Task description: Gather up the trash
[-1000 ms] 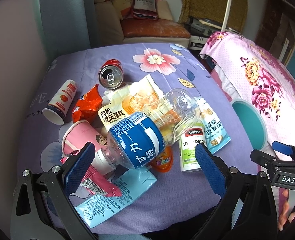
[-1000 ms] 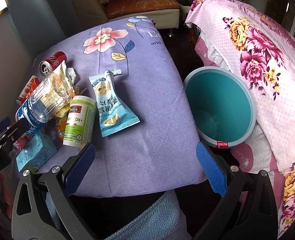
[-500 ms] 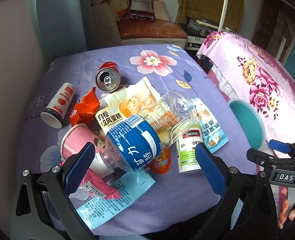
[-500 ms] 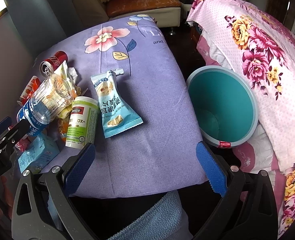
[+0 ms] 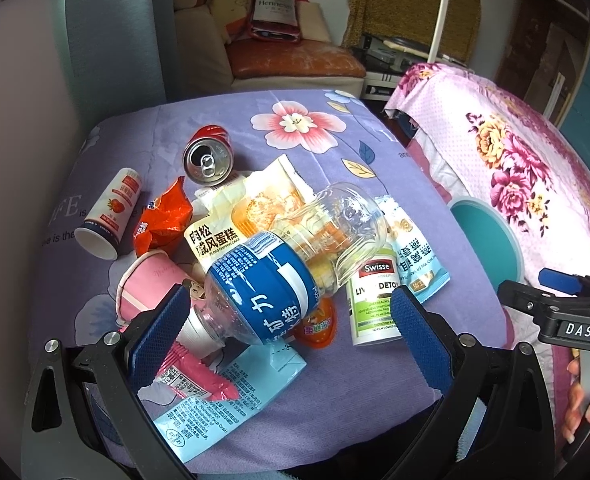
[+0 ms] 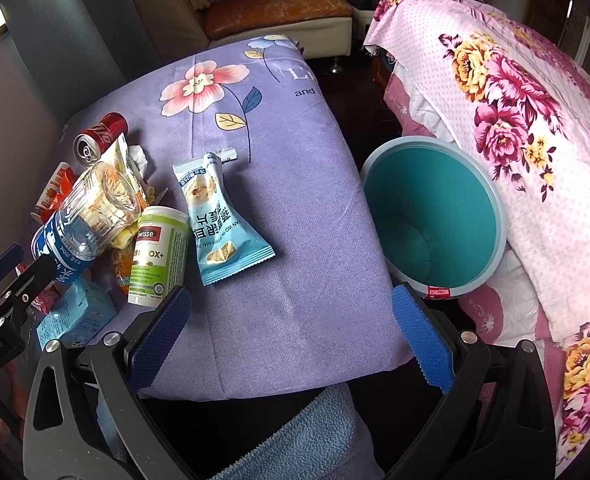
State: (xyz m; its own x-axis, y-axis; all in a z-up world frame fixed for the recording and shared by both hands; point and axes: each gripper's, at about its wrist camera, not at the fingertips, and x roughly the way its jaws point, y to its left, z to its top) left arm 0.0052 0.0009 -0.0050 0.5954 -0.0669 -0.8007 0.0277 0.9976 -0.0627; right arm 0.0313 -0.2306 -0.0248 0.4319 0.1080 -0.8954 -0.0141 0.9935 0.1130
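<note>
**Both grippers wide open over a table of trash**

We hold the left gripper spread wide, gripping nothing; its blue-padded fingers frame the near end of the pile. Nearest us lies a flat light-blue printed packet with a pink foil wrapper on top of it. Just beyond, a clear plastic bottle with a blue label lies on its side across the heap, its neck toward the left finger. Beside it rest a small orange jelly cup and a white-and-green Swisse supplement bottle, then a pale-blue snack pouch. Further back we see a pink paper cup, an orange crumpled wrapper, a white yoghurt drink bottle, a yellow cake packet and a red soda can, all on the purple floral tablecloth.

Our right gripper is likewise spread and empty, hanging over bare cloth. The round teal waste bin stands off the table's right edge, against a pink floral bedspread.
</note>
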